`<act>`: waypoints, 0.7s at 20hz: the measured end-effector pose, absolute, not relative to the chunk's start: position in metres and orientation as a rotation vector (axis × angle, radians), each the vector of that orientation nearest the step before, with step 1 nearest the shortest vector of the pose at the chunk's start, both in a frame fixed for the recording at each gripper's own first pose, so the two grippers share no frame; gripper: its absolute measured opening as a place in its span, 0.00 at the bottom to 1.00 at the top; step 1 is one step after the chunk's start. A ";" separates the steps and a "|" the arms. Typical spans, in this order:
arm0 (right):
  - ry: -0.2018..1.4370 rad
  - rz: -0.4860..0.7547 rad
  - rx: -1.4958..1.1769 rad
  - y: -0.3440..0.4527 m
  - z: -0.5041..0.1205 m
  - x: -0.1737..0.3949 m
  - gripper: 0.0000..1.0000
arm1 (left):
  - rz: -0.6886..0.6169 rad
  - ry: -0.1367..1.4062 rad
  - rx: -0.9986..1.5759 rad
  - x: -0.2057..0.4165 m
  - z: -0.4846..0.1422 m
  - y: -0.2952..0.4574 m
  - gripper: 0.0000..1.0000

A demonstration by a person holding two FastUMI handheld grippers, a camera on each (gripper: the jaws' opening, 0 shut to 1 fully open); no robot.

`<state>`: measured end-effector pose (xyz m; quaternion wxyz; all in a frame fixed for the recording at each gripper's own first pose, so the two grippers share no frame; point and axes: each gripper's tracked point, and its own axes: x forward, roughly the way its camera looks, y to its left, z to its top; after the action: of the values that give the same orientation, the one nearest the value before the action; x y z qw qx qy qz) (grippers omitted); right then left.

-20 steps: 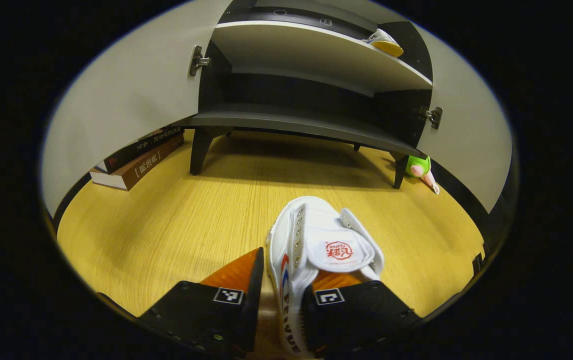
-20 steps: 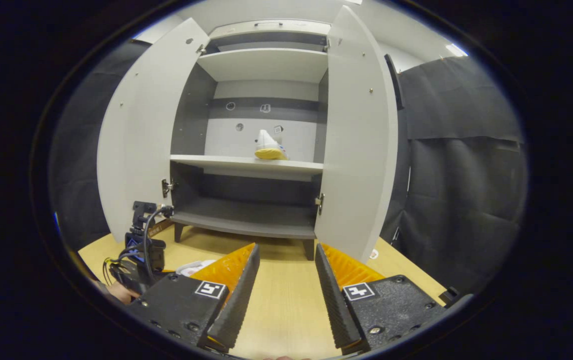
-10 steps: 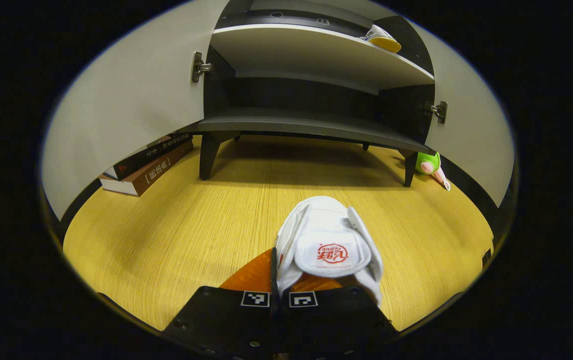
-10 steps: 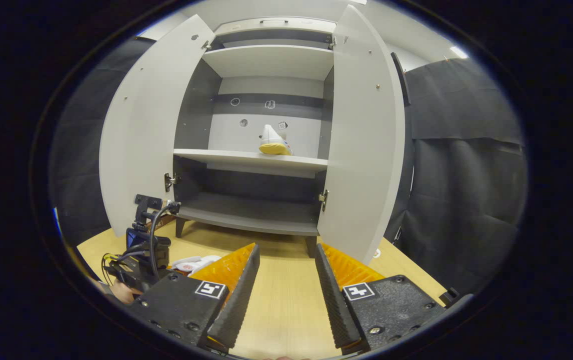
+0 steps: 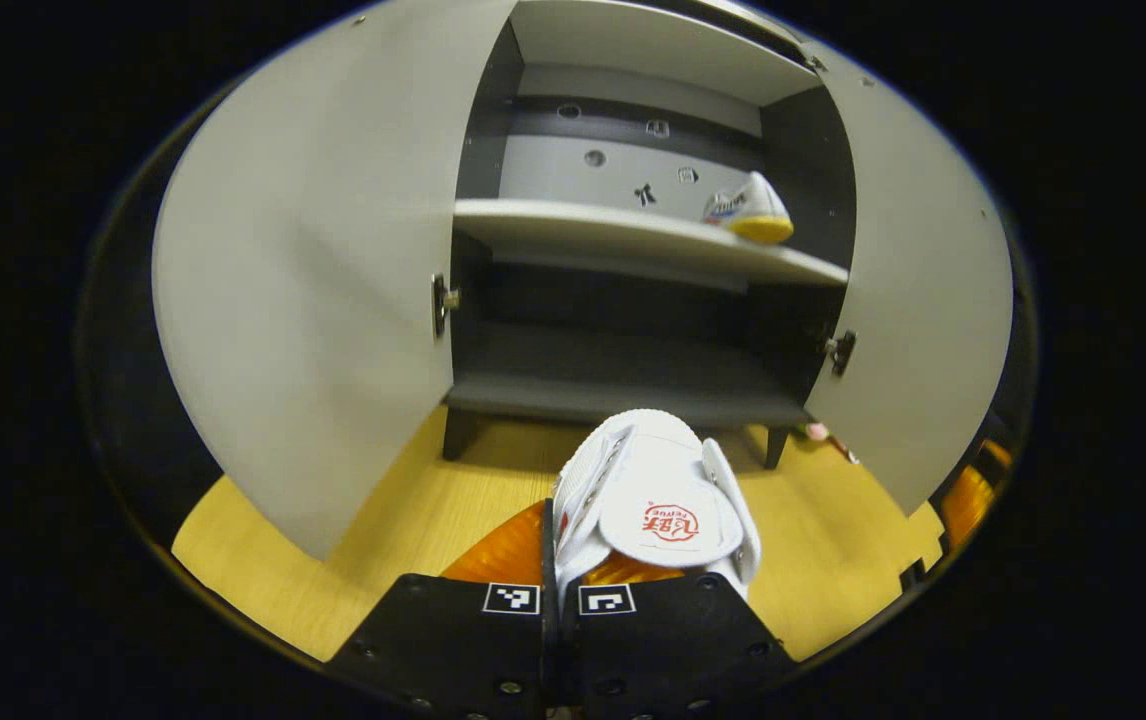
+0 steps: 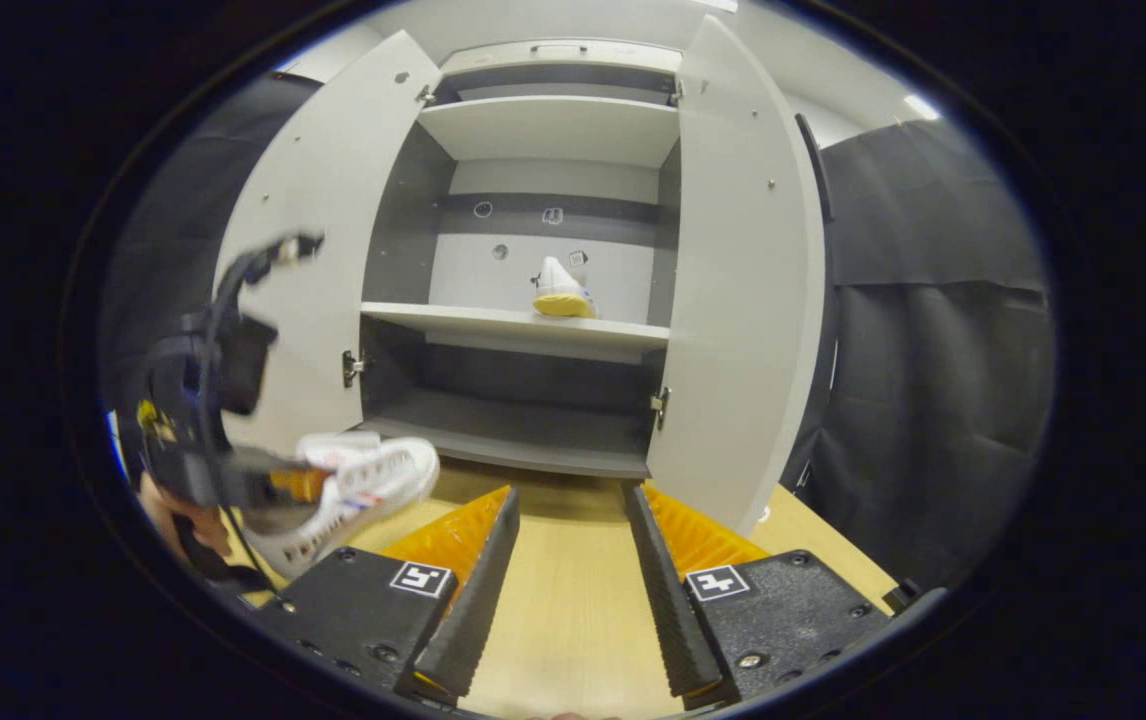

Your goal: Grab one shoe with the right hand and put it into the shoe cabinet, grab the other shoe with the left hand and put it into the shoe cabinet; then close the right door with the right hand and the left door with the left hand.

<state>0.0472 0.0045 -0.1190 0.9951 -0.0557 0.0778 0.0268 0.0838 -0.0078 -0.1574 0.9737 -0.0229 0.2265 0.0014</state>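
Pale wood tabletop [image 6: 563,620] runs up to the foot of a grey shoe cabinet [image 6: 533,330] whose two doors stand wide open. One shoe [image 6: 561,290] sits on the middle shelf [image 6: 493,320], toward the right side, its yellow sole facing out. That half of the job looks done.

The other shoe, the white shoe [image 5: 653,500], is off the tabletop, clamped in the left tongs [image 5: 561,590]. In the left gripper view the two fingers are drawn close together on one side wall of the shoe near its opening, and the strap flap lies on top. Its long axis runs straight forward along the fingers, toe pointing at the cabinet's lower opening. In the right gripper view the same shoe hangs at the left, toe aimed toward the cabinet, held by a hand [image 6: 168,510] behind the tool.

The right tongs [image 6: 563,560] are spread apart with nothing between them, low over the tabletop and facing the cabinet squarely.

As I read it, the coming move turns on height. The shoe's toe lines up with the dark bottom shelf [image 5: 623,385], while the middle shelf lies higher and farther in. The left door [image 5: 313,300] stands close on the shoe's left, so a straight push forward between the doors seems the cleanest path.
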 end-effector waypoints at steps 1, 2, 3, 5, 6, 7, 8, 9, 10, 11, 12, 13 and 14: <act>0.152 0.060 -0.110 0.006 -0.118 0.048 0.71 | -0.003 0.417 -0.047 0.095 -0.128 -0.008 0.00; 0.147 0.066 -0.111 0.009 -0.115 0.049 0.71 | -0.009 0.382 -0.048 0.105 -0.101 -0.009 0.00; 0.139 0.073 -0.111 0.010 -0.114 0.049 0.71 | -0.013 0.348 -0.053 0.117 -0.076 -0.010 0.00; 0.128 0.084 -0.110 0.014 -0.111 0.050 0.71 | -0.014 0.299 -0.057 0.149 -0.030 -0.012 0.00; 0.125 0.087 -0.110 0.015 -0.110 0.049 0.71 | -0.011 0.282 -0.046 0.168 -0.013 -0.011 0.00; 0.121 0.093 -0.110 0.017 -0.109 0.049 0.71 | -0.004 0.279 -0.041 0.187 -0.002 -0.010 0.00; 0.119 0.095 -0.113 0.018 -0.108 0.049 0.72 | -0.009 0.281 -0.043 0.208 0.007 -0.011 0.00; 0.115 0.094 -0.117 0.017 -0.106 0.050 0.72 | -0.019 0.283 -0.056 0.231 0.014 -0.014 0.00; 0.111 0.092 -0.123 0.016 -0.105 0.049 0.71 | -0.015 0.301 -0.073 0.251 0.018 -0.016 0.00; 0.106 0.087 -0.128 0.015 -0.105 0.048 0.71 | -0.014 0.328 -0.083 0.271 0.019 -0.018 0.00; 0.104 0.082 -0.129 0.013 -0.104 0.048 0.71 | -0.006 0.356 -0.084 0.290 0.018 -0.019 0.00; 0.106 0.078 -0.125 0.012 -0.105 0.049 0.71 | 0.012 0.381 -0.076 0.309 0.015 -0.017 0.00; 0.110 0.073 -0.122 0.011 -0.106 0.049 0.72 | 0.039 0.410 -0.070 0.325 0.010 -0.018 0.00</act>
<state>0.0487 0.0106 -0.1057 0.9960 -0.0609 0.0548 0.0366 0.3254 -0.0178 0.0104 0.9783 -0.0346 0.2034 0.0194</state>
